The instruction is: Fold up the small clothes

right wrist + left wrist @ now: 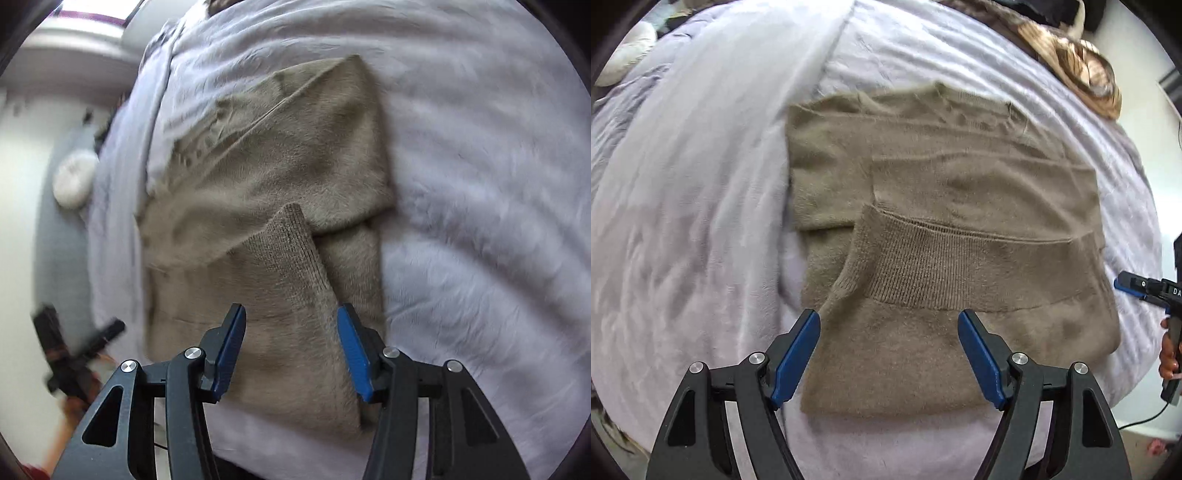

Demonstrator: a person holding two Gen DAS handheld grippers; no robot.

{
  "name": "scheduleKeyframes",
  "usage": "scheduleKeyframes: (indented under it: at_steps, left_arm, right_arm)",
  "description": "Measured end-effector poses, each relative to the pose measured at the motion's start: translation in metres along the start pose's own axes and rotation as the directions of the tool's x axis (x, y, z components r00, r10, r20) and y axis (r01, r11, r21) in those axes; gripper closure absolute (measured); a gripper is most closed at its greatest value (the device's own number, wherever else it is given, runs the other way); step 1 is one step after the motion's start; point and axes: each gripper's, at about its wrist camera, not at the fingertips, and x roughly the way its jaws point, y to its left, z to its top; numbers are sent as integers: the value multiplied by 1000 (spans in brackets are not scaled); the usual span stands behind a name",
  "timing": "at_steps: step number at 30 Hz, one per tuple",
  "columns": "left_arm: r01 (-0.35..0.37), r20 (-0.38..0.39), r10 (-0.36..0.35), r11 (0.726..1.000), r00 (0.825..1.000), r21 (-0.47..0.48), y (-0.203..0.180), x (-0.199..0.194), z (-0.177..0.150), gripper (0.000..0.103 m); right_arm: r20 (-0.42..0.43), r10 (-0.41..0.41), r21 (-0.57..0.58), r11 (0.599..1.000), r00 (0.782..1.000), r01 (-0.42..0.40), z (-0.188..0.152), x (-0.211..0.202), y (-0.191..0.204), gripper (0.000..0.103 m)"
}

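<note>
Left wrist view: the left tool point(889, 350) points down over a brown knit sweater point(942, 192) that lies folded on a bed covered by a pale lilac blanket point(694, 192). The tool's blue pads point(798, 362) stand apart with nothing clamped between them; only the sweater's near part shows through the gap, and whether the tips touch the cloth cannot be told. A ribbed band point(960, 266) lies folded across the middle of the sweater, covering the layers beneath it. The sweater's far edge is blurred and its neckline is hard to make out. At the right edge the right tool point(1137, 288) is cut off by the frame; only one blue tip and part of the hand point(1169, 354) holding it show, just off the sweater's right side. A patterned brown item point(1082, 70) at the upper right is partly cut off and cannot be identified. Right wrist view: the right tool point(291, 350) hangs over the near end of the same sweater point(280, 155), jaws apart and empty, with a ribbed strip point(291, 251) running up between them. The blanket point(480, 184) fills the right half. This view is smeared; the sweater's far corner and left edge are indistinct. At the lower left a dark blurred shape, apparently the left tool point(77, 350), is too smeared to read. A white round object point(74, 177) beyond the bed is unclear.
</note>
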Motion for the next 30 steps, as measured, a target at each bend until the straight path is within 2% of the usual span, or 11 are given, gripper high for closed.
scheduleKeyframes:
  at_steps: [4, 8, 10, 12, 13, 14, 17, 22, 26, 30]
  left_arm:
    - [35, -44, -33, 999, 998, 34, 2, 31, 20, 25]
    - [70, -118, -59, 994, 991, 86, 2, 67, 36, 25]
    - [70, -141, -54, 992, 988, 105, 3, 79, 38, 27]
    - [123, -150, -107, 988, 983, 98, 6, 83, 36, 63]
    - [139, -154, -124, 986, 980, 93, 7, 82, 35, 90]
    - [146, -147, -132, 985, 980, 90, 8, 78, 34, 91]
    - [181, -64, -175, 978, 982, 104, 7, 47, 26, 92]
    - [218, 67, -228, 967, 971, 130, 5, -19, 20, 93]
    - [213, 177, -238, 966, 955, 149, 4, -58, 45, 93]
    - [183, 263, -224, 968, 938, 172, 7, -68, 88, 93]
  right_arm:
    - [5, -135, -125, 983, 991, 135, 10, 18, 20, 47]
    - [37, -192, -144, 970, 981, 195, 21, 27, 25, 47]
    - [21, -196, -124, 973, 980, 197, 23, 38, 22, 47]
    - [-15, -207, -114, 972, 978, 204, 20, 46, 17, 62]
    - [-18, -213, -120, 970, 977, 209, 17, 48, 19, 83]
    - [-17, -219, -131, 968, 976, 215, 13, 46, 20, 97]
    - [25, -271, -179, 946, 962, 271, -1, 34, 37, 97]
    - [155, -312, -258, 903, 937, 344, -15, -16, 78, 97]
    - [243, -275, -298, 891, 930, 342, -3, -52, 103, 97]
    - [320, -236, -313, 888, 917, 338, 37, -70, 124, 97]
